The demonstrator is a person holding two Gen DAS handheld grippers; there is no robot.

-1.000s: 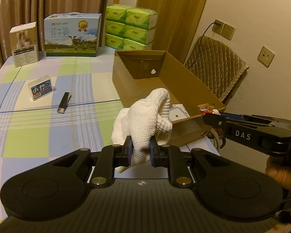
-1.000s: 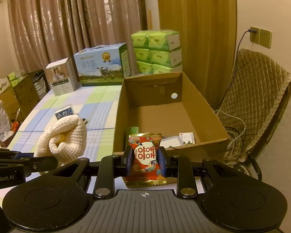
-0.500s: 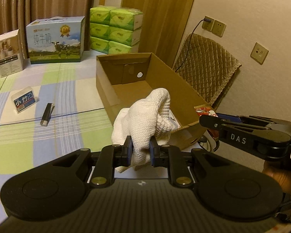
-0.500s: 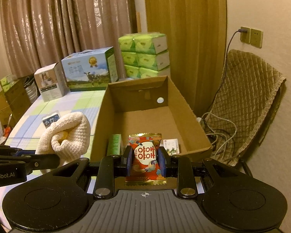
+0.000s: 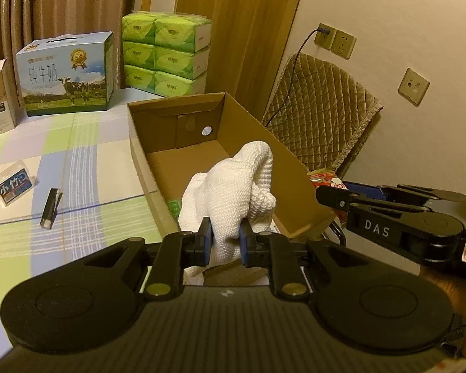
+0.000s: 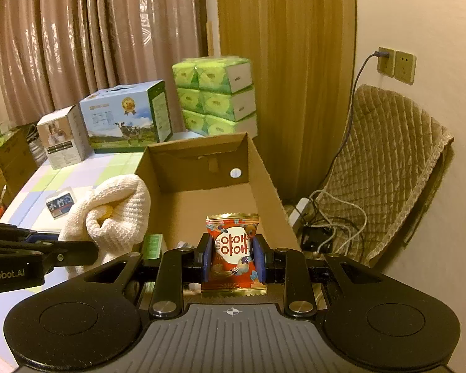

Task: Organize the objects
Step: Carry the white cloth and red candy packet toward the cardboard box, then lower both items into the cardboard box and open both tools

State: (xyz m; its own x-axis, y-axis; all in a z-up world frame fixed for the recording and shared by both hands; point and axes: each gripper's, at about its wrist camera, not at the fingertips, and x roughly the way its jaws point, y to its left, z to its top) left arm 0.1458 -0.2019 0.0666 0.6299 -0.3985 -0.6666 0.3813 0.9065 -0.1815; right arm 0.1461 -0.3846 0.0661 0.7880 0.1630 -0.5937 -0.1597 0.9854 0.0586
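Cardboard box [image 5: 295, 168] sat open-topped at the table's [image 5: 77, 161] right edge, interior mostly bare; left gripper [image 5: 224, 242] pinched a white knit cloth [image 5: 233, 186] over the near-left rim, and right gripper [image 6: 231, 259] clamped a red snack packet [image 6: 232, 248] over the near end. Left view alone showed a lighter [image 5: 50, 208] on the table and a hand [image 5: 463, 292] behind the right gripper. Right view alone showed a green item [image 6: 152, 245] on the box floor and cables [image 6: 335, 217] beside the box.
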